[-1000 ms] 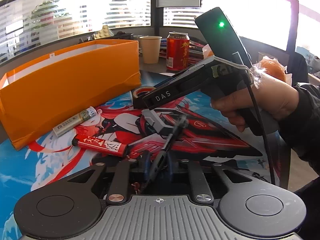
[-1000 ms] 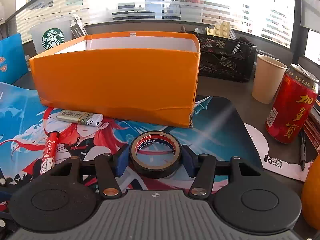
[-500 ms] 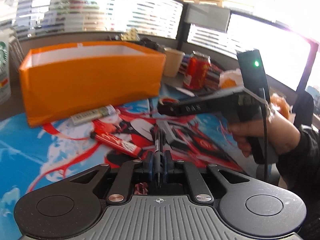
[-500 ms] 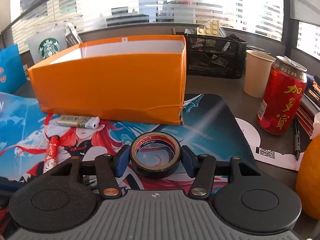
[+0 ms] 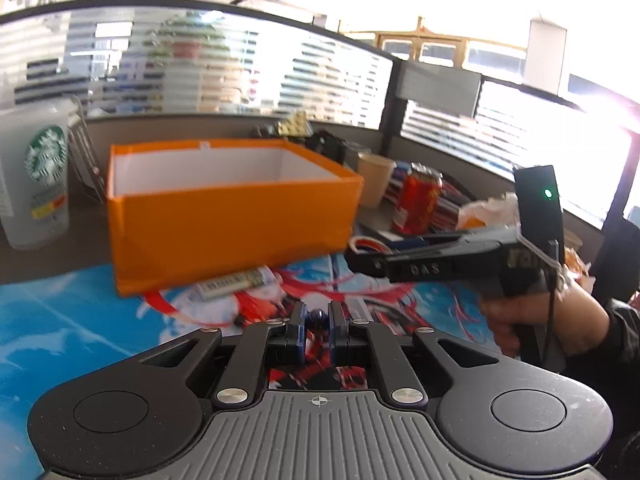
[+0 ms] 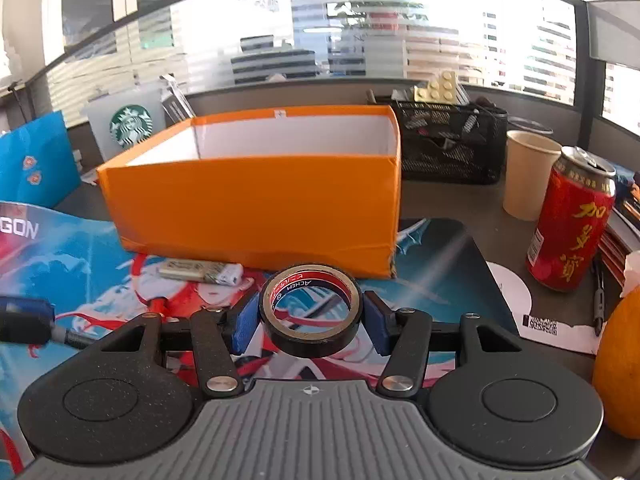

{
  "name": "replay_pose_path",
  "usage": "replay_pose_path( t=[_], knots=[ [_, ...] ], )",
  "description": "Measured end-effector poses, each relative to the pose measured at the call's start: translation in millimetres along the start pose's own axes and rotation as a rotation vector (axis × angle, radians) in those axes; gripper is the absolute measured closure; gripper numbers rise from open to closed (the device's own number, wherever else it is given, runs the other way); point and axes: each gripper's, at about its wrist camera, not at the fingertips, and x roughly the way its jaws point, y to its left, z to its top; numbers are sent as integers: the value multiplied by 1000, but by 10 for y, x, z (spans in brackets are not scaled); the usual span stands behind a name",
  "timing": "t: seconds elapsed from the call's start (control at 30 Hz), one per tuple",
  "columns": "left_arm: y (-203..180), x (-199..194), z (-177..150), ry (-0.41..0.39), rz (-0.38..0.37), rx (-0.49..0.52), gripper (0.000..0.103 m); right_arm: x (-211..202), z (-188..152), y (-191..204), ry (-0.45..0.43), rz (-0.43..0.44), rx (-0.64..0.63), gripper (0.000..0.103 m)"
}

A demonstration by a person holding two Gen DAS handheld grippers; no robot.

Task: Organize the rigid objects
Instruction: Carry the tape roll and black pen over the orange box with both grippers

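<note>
Starbucks cup [image 5: 38, 176]: stands at the far left of the tabletop [image 6: 460, 204], beside the orange box; in the right wrist view it shows behind the box's left corner.
Blue bag [image 6: 34, 164]: upright at the left edge in the right wrist view, left of the box.
Orange box [image 6: 256, 196]: open-topped, white inside, set partly on the printed mat [image 6: 80, 264]; nothing can be seen inside from these angles.
Lighter [image 6: 202, 272]: pale, lying flat on the mat just in front of the box's near wall.
Red lighter [image 6: 160, 304]: only a short piece shows on the mat, behind the right gripper's left finger.
Left gripper [image 5: 318, 326]: fingers clenched on the end of a dark pen [image 5: 318, 317], seen end-on as a small round tip between the blue pads; held above the mat.
Right gripper [image 6: 310, 318]: fingers grasping a roll of black tape [image 6: 312, 312] by its outer sides, the roll lying level with its hole facing up, in front of the box's right half; in the left wrist view a person's hand grips this tool's handle.
Mesh organiser [image 6: 452, 148]: black, behind and right of the box.
Paper cup [image 6: 528, 174]: right of the organiser.
Red can [image 6: 568, 228]: upright, near the paper cup, off the mat.
Orange fruit [image 6: 618, 368]: at the right edge.
</note>
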Motion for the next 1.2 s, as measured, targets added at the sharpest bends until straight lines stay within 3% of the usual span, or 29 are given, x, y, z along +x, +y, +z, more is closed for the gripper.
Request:
replay_pose_path(
  t=[1.2],
  knots=[
    [128, -572, 738, -237, 76, 58, 95, -442, 386, 446, -166, 75, -61, 51]
  ],
)
